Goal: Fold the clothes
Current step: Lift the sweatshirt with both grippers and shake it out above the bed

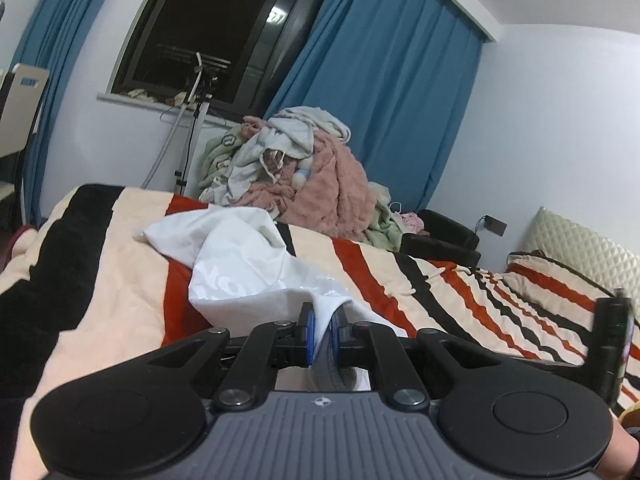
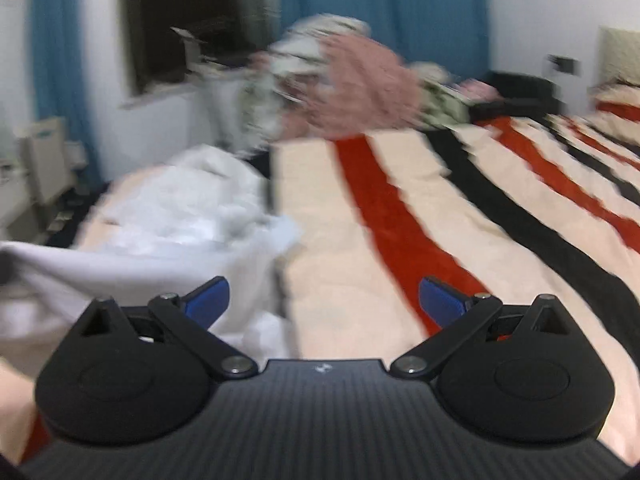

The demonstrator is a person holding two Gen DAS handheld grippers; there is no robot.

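Note:
A white garment [image 1: 236, 264] lies crumpled on the striped bed cover [image 1: 120, 280], stretching from the bed's middle toward me. My left gripper [image 1: 323, 330] is shut on the near edge of the white garment, with cloth pinched between its blue pads [image 1: 307, 332]. In the blurred right wrist view the same white garment [image 2: 172, 216] lies at the left. My right gripper [image 2: 324, 300] is open above the bed cover [image 2: 328, 240], just right of the garment, with nothing between its blue pads [image 2: 210, 300]. The right gripper's body [image 1: 612, 344] shows at the left wrist view's right edge.
A pile of pink, green and white clothes [image 1: 304, 176] is heaped at the bed's far side, below a dark window [image 1: 208, 28] with blue curtains [image 1: 388, 88]. A black chair [image 1: 444, 236] and a quilted headboard [image 1: 588, 248] stand at the right. A tripod stand [image 1: 192, 128] is by the wall.

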